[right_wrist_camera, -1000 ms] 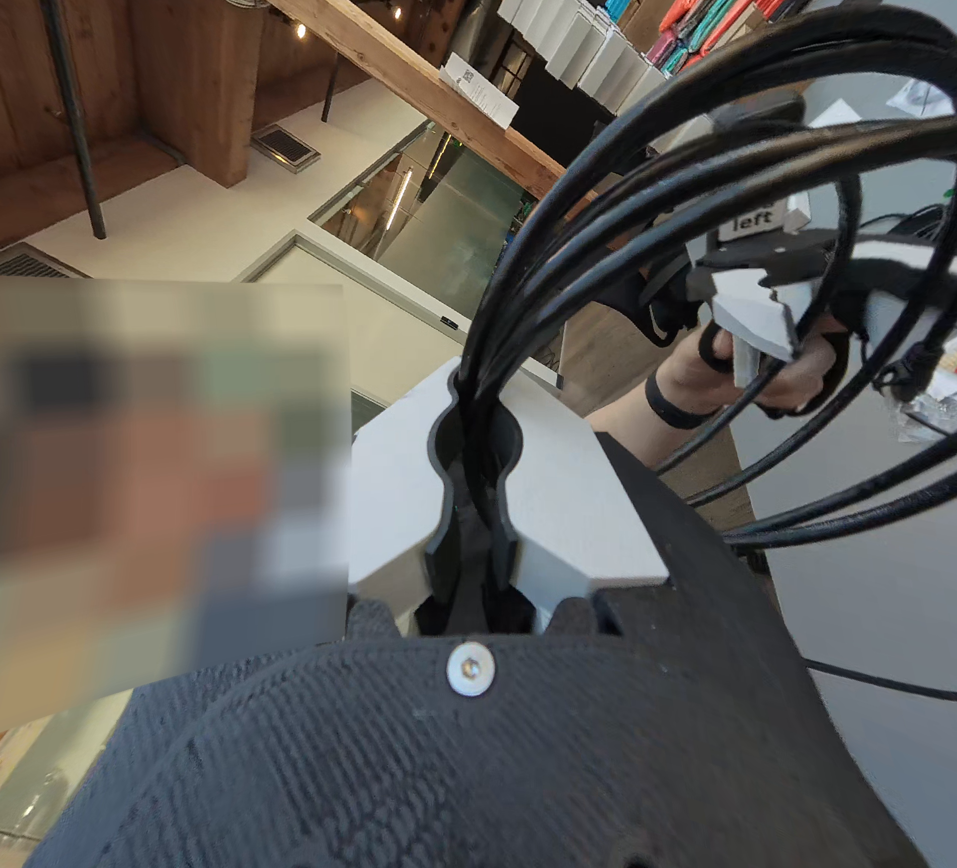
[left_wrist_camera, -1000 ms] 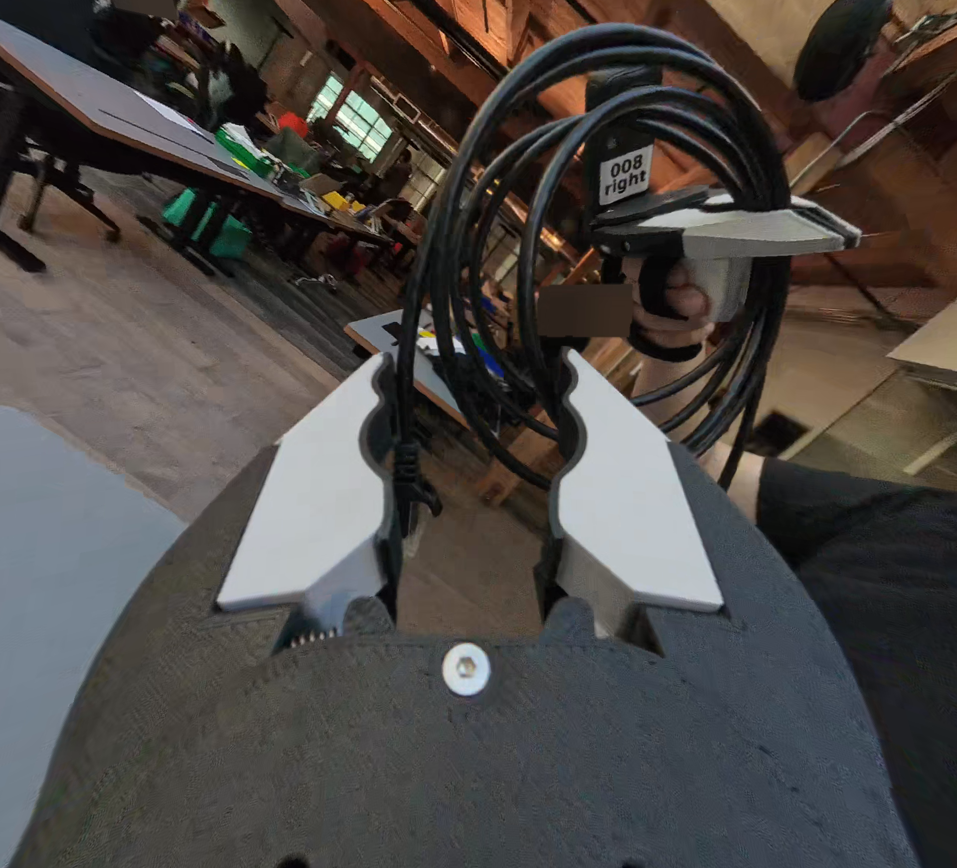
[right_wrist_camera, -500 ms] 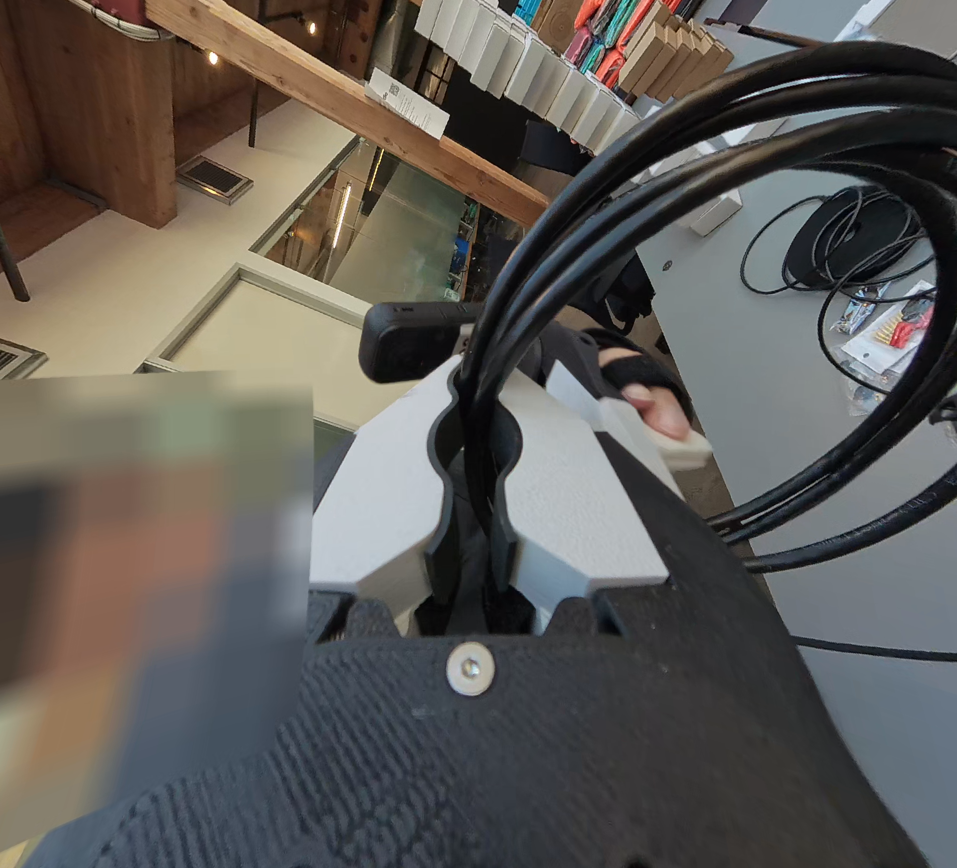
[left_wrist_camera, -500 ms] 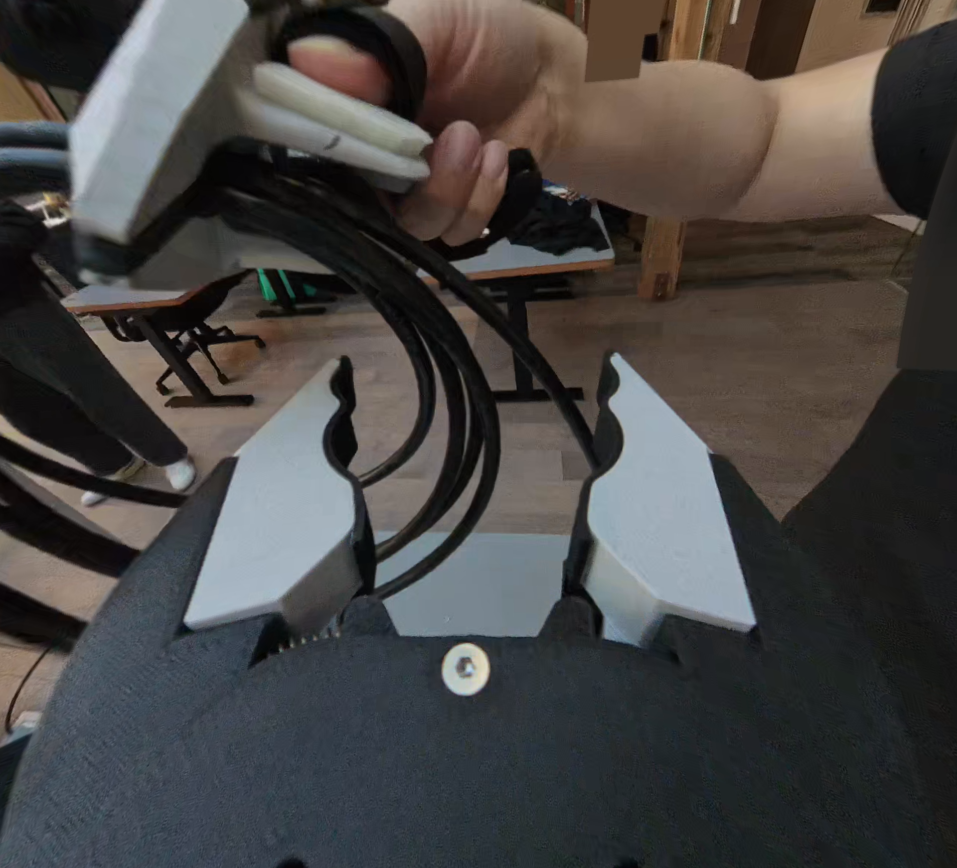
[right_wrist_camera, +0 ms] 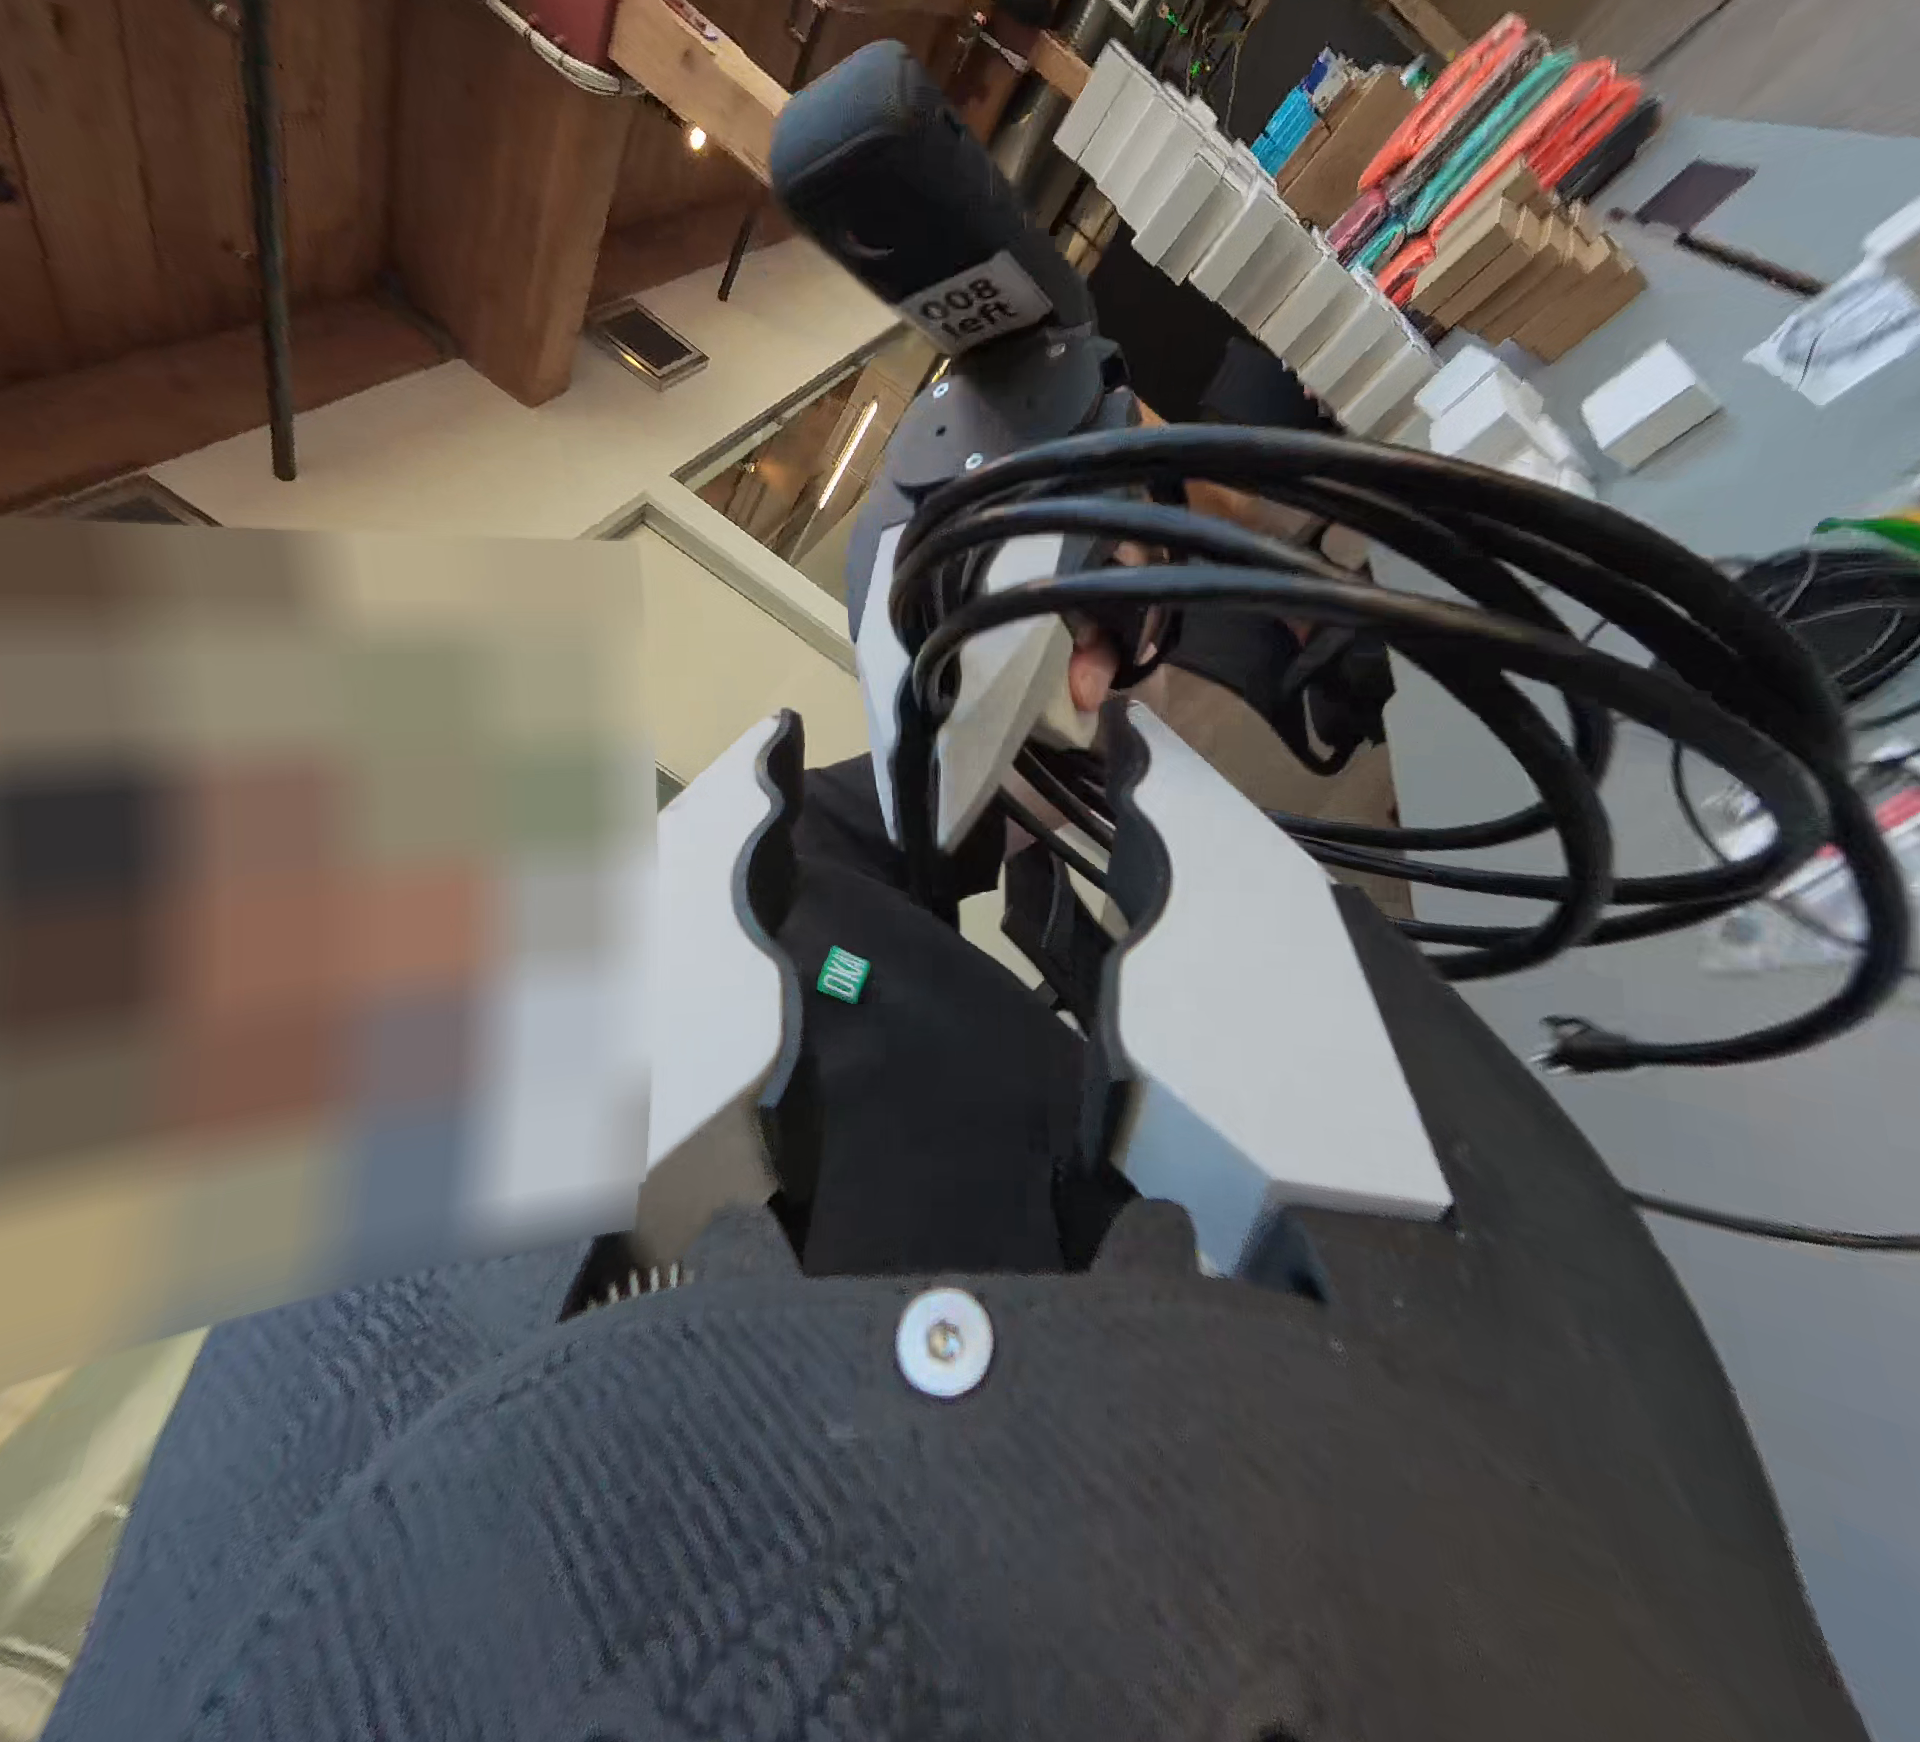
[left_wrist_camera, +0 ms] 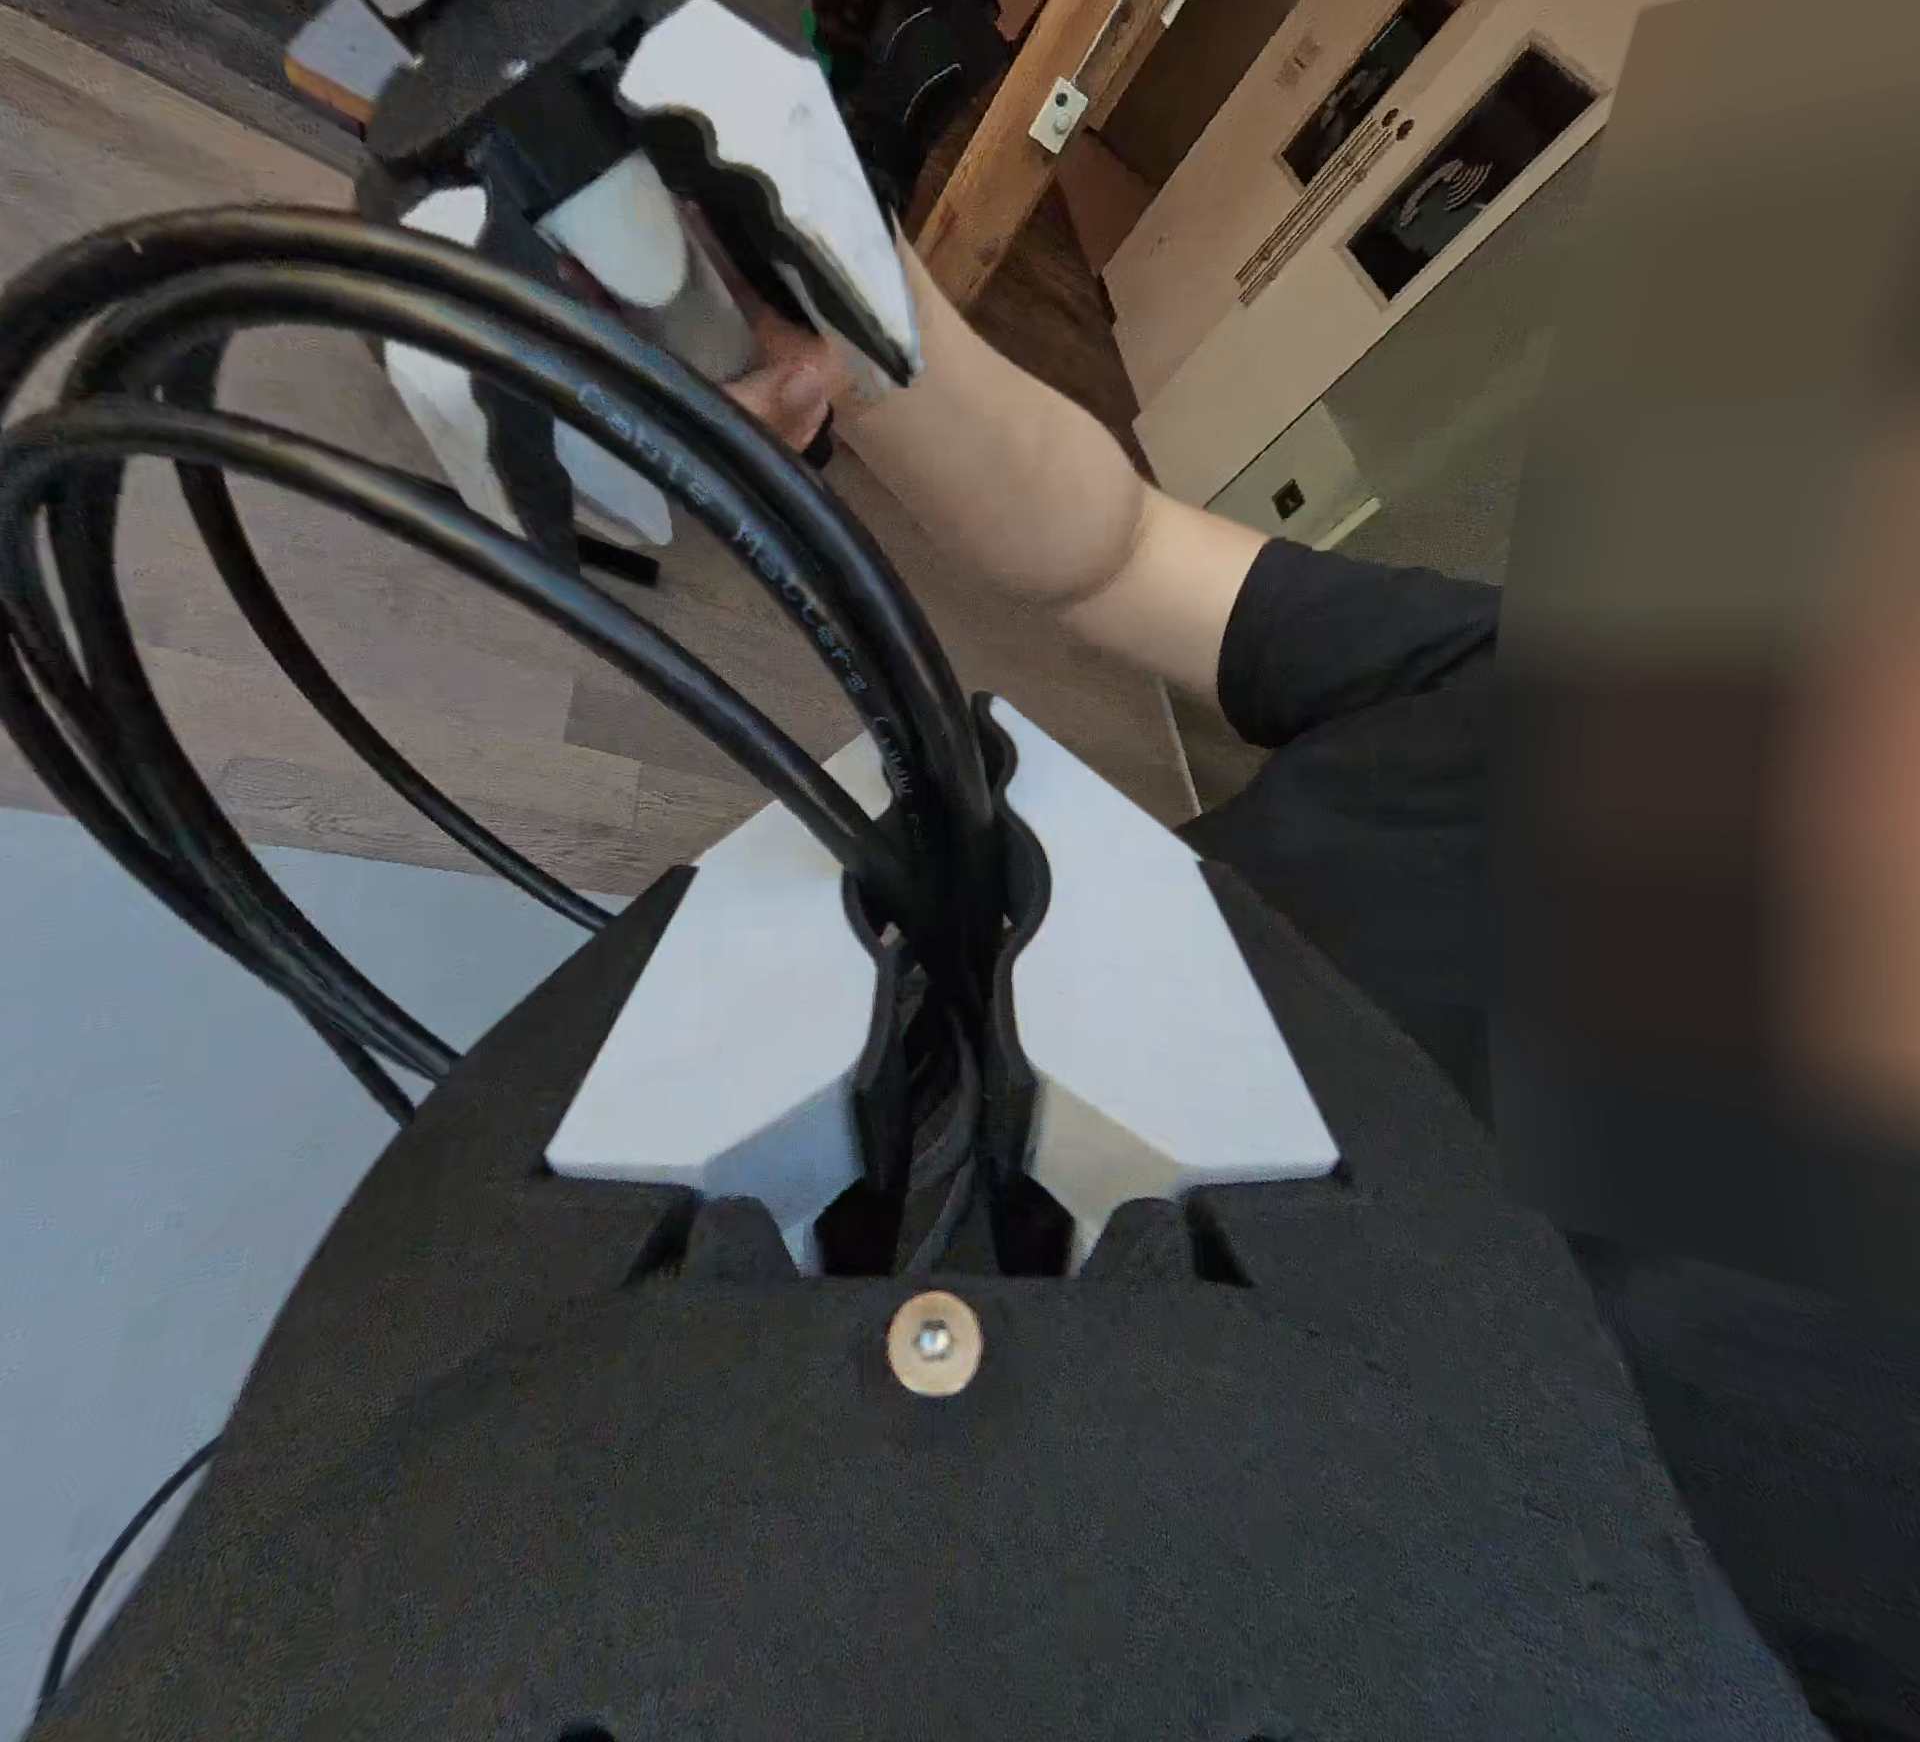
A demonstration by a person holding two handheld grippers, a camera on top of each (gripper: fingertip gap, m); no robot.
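left gripper (left_wrist_camera: 971, 845): white fingers pinched nearly together on a bundle of black cable strands, which run down through the narrow gap between the dark pads
right gripper (right_wrist_camera: 951, 825): fingers spread wide, nothing between them; only the person's dark clothing shows behind the gap
black cable (left_wrist_camera: 623, 435): thick coil of several loops, clamped at one side in the left gripper, arcing up and off to the left of it; held in the air
cable from right view: coil (right_wrist_camera: 1455, 705) hangs right of and beyond the open right gripper, apart from its fingers; loose plug end (right_wrist_camera: 1564, 1058) dangles low on the right
right gripper in left view (left_wrist_camera: 727, 206): far, upper left, just past the top of the coil, open; touching the cable or not is hard to say, partly hidden
left gripper in right view (right_wrist_camera: 966, 736): just beyond the right fingertips, strands passing through it
forearm (left_wrist_camera: 997, 487): bare, black sleeve, reaching to the far gripper
table (right_wrist_camera: 1714, 1121): grey, under the coil; another cable pile (right_wrist_camera: 1849, 612) and white boxes (right_wrist_camera: 1652, 414) far right
floor (left_wrist_camera: 416, 653): wood planks
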